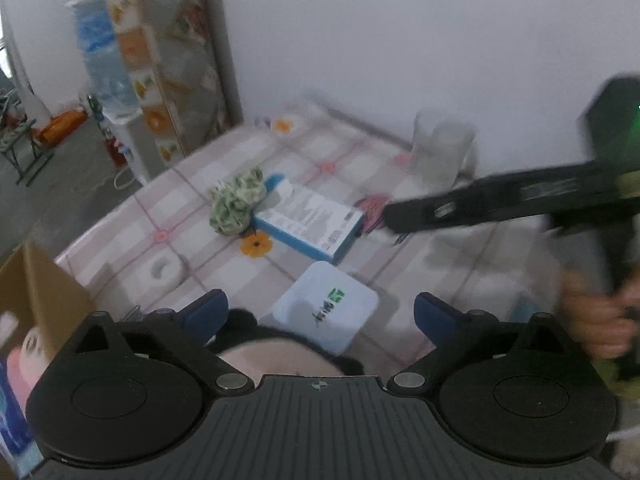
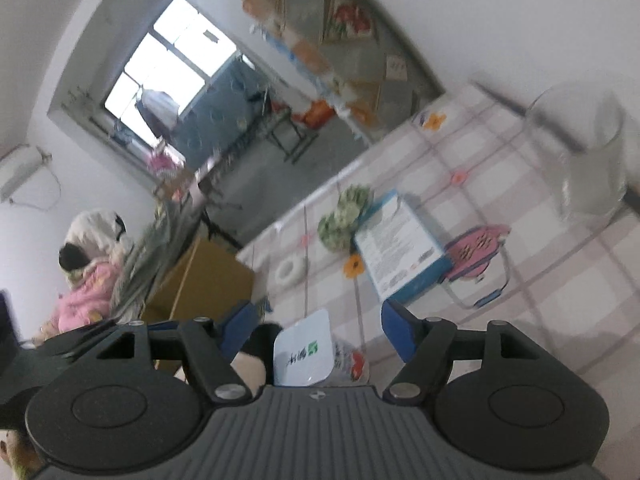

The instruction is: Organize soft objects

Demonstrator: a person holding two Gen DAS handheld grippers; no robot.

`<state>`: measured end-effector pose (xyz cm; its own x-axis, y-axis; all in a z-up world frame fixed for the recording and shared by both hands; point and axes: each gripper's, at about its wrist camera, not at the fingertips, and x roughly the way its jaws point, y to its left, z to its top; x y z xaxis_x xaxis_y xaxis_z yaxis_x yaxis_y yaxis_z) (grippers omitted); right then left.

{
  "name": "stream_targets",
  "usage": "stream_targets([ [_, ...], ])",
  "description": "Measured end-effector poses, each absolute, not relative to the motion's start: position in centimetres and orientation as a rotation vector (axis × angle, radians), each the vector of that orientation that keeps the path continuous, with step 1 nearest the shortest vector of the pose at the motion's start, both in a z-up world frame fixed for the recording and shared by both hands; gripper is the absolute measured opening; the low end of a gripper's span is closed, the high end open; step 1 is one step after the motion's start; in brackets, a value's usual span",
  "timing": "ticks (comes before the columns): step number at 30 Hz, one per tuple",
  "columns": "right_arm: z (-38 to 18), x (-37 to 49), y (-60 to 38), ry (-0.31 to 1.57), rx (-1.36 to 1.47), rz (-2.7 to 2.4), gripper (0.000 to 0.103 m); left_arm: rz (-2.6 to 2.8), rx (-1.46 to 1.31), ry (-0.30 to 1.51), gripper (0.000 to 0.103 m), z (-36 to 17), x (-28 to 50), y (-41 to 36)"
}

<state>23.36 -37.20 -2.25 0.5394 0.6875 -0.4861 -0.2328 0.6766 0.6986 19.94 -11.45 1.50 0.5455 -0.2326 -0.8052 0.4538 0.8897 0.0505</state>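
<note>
Green frilly scrunchie lies against a blue box on my checked bench, awaiting sorting, as my left gripper hangs wide open and empty and my right gripper hovers part-open, holding nothing.

From my end the room is pretty plain: white walls, a grey floor and a table under a pink-and-white checked cloth with orange flower prints. A tall cabinet covered in patterned panels stands against the wall by the table's far corner. A big window pours in daylight, a green folding stand sits on the floor, and a white wall-mounted unit hangs off to the side.
</note>
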Motion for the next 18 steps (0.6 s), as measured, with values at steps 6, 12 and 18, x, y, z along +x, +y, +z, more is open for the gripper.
stream_targets([
  [6,-1.4,23.1,-39.4,0.749,0.628,0.575,0.048,-0.404,0.345,1.092,0.088,-3.0,24.1,-13.6],
  [12,-2.4,23.8,-40.7,0.746,0.665,0.582,0.048,-0.413,0.353,1.114,0.078,-3.8,24.3,-13.9],
  [18,-3.2,24.6,-40.8,0.757,0.679,0.576,0.048,-0.378,0.334,1.068,0.077,-3.1,24.2,-13.8],
])
